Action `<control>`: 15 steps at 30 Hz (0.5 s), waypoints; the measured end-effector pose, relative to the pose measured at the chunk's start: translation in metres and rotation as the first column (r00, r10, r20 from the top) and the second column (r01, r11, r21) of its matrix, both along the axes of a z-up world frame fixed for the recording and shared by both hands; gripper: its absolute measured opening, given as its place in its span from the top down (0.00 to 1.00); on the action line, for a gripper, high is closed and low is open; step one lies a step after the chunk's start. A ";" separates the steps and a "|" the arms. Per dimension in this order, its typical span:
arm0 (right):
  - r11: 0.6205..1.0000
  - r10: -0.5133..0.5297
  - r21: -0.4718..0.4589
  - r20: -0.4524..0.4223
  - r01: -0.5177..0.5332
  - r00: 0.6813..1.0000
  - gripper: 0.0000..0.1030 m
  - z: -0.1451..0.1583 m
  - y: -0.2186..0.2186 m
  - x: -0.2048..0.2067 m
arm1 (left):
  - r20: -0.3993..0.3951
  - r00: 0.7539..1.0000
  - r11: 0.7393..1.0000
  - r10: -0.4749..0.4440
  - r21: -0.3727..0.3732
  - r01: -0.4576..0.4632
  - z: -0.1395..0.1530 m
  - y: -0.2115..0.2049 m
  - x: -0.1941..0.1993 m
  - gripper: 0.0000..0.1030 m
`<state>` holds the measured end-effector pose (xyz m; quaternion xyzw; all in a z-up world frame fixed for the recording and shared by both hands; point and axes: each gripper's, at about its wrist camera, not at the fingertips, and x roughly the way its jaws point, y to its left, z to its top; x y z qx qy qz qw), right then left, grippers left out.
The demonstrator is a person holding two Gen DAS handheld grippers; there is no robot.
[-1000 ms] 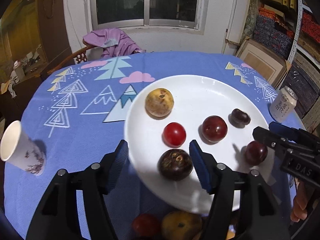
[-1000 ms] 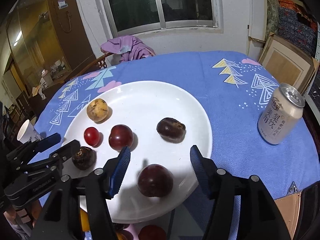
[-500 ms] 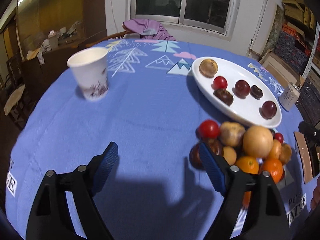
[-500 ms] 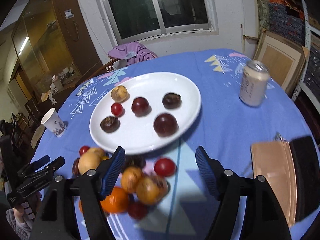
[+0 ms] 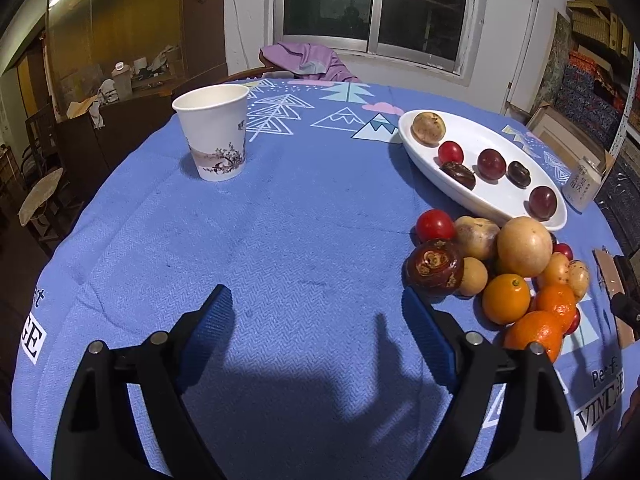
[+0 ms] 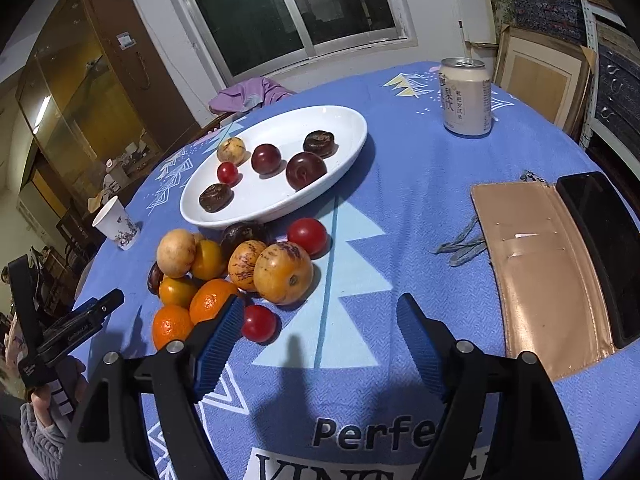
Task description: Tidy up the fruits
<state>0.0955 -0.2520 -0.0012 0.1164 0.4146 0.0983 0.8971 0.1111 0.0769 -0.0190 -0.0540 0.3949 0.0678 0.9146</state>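
A white plate (image 5: 480, 200) (image 6: 280, 208) holds several fruits: dark plums, a small red one and a tan one. In front of it a loose pile of fruit (image 5: 520, 246) (image 6: 282, 274) lies on the blue cloth, with oranges, tan fruits, red ones and a dark brown one. My left gripper (image 5: 318, 304) hovers over bare cloth to the left of the pile, its jaws opening with nothing between them. My right gripper (image 6: 320, 308) hangs at the pile's near side, jaws opening. A small red fruit (image 6: 259, 323) lies just inside its left finger, not pressed.
A paper cup (image 5: 214, 136) (image 6: 116, 222) stands at the left of the table. A drink can (image 6: 466, 98) stands at the far right. A tan wallet (image 6: 548, 268) and a black phone (image 6: 600, 248) lie on the right. A chair with purple cloth (image 5: 308, 60) sits behind the table.
Both grippers pulled back from the plate toward the table's near edge and their jaws widened. The dark fruits that sat between their fingers stay on the plate.
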 end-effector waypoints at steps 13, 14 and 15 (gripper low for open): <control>0.985 0.144 -0.103 0.039 -0.140 0.989 0.23 0.000 0.043 -0.020 | 0.016 1.000 1.000 -0.017 0.017 0.016 0.004 -0.008 -0.001 0.13; 0.983 0.155 -0.110 0.038 -0.150 0.987 0.23 -0.001 0.045 -0.021 | 0.018 1.000 1.000 -0.014 0.022 0.013 0.004 -0.008 -0.001 0.13; 0.981 0.164 -0.116 0.036 -0.159 0.986 0.22 -0.002 0.047 -0.022 | 0.021 1.000 1.000 -0.012 0.025 0.011 0.004 -0.008 -0.001 0.13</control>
